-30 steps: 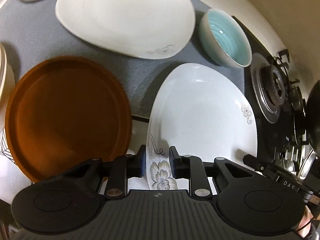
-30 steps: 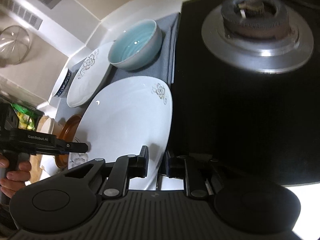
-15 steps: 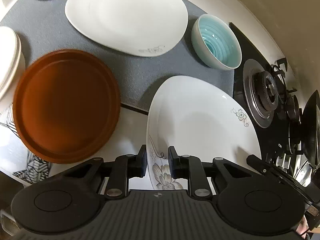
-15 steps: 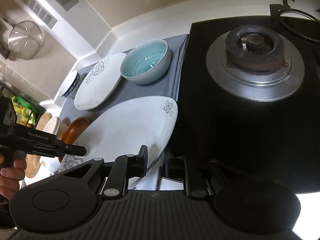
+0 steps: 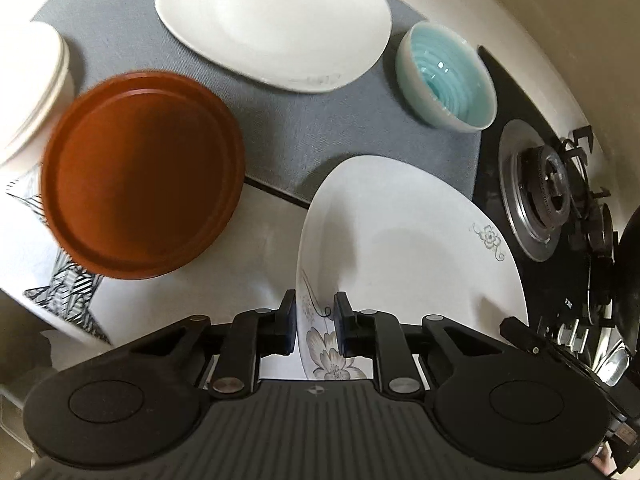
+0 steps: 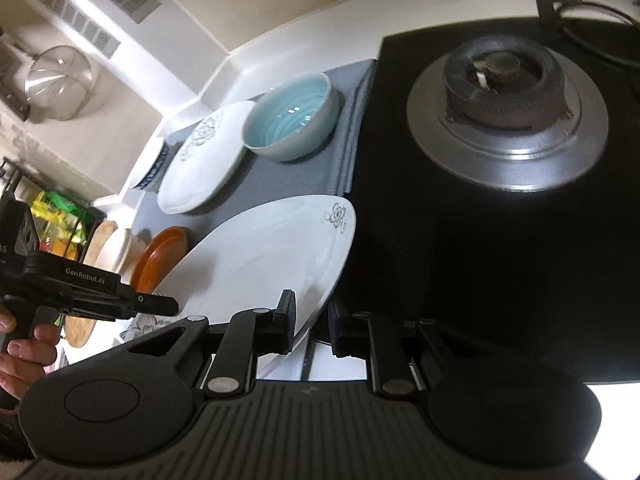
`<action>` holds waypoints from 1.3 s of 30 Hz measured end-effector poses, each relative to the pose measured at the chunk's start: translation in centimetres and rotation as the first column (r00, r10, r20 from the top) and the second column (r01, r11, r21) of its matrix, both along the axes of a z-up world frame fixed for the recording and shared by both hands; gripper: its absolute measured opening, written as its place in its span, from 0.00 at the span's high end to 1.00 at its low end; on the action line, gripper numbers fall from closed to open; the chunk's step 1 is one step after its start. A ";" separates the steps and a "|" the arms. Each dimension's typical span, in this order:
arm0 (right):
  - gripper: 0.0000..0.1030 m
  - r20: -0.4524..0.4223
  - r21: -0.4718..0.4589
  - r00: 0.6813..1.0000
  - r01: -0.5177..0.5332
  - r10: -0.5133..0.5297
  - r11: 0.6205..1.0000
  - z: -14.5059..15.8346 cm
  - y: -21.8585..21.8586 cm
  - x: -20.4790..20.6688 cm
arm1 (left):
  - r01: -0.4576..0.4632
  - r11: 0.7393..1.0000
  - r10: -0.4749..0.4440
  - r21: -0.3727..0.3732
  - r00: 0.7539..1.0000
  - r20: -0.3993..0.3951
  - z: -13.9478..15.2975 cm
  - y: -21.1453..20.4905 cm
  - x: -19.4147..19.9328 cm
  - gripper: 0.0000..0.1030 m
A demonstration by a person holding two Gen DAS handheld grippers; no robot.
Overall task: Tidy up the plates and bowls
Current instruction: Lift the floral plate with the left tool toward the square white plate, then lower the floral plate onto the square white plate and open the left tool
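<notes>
Two grippers held one big white flower plate (image 5: pixel 408 248) by its rim, up off the counter & tilted. Left gripper (image 5: pixel 315 326) pinched the rim w/ narrow jaws at the big flower print. Right gripper (image 6: pixel 311 322) pinched the other rim edge (image 6: pixel 316 312), jaws also close on it. Landmark = gray mat (image 5: pixel 304 128). On the mat, past the held plate, sat a 2nd white plate (image 5: pixel 276 20) & a blue bowl (image 5: pixel 448 76). Brown plate (image 5: pixel 144 172) sat half on the mat's near edge. Black stove (image 6: pixel 504 216) lay just beside the mat, w/ a burner (image 6: pixel 506 110) on it.
</notes>
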State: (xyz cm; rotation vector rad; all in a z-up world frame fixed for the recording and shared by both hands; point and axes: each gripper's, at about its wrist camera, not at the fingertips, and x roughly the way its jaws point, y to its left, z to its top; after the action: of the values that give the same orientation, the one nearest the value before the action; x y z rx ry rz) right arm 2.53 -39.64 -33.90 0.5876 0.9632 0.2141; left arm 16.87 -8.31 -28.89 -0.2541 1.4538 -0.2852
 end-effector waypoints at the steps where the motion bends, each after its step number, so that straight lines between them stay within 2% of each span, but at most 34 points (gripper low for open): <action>1: 0.82 0.005 0.006 1.000 -0.007 0.007 1.000 0.3 -0.2 0.0 | -0.006 1.000 0.006 -0.001 1.000 0.008 0.6 0.1 -0.2 0.81; 9: 0.82 0.060 0.025 0.998 -0.019 0.018 1.000 3.8 0.2 1.3 | -0.039 0.999 0.040 -0.036 0.999 0.019 3.6 1.7 -0.2 0.80; 16: 0.82 0.070 -0.012 0.997 0.016 -0.015 1.000 5.8 3.6 3.1 | 0.000 0.998 0.004 -0.058 0.998 0.068 5.7 4.7 2.0 0.80; 24: 0.82 0.050 -0.052 0.998 0.050 -0.048 0.997 6.7 9.1 5.8 | 0.027 0.995 -0.022 -0.097 0.998 0.054 5.4 9.8 6.4 0.80; 29: 0.82 0.038 -0.078 0.997 0.070 -0.067 0.995 6.4 11.9 8.3 | 0.055 0.994 -0.050 -0.097 0.997 0.053 4.5 12.3 9.2 0.80; 37: 0.82 0.006 -0.138 0.995 0.095 -0.095 0.986 5.0 14.8 12.5 | 0.133 0.987 -0.128 -0.087 0.990 0.065 3.5 14.0 14.1 0.80; 39: 0.82 0.002 -0.144 0.994 0.106 -0.107 0.984 4.6 15.3 13.3 | 0.150 0.986 -0.147 -0.077 0.988 0.046 2.6 13.9 15.3 0.80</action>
State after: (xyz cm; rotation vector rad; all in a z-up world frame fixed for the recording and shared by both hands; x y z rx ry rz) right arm 15.87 -24.32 -29.33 0.5051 0.9411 0.0469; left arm 32.21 5.60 -26.33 -0.2037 1.4255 -0.4681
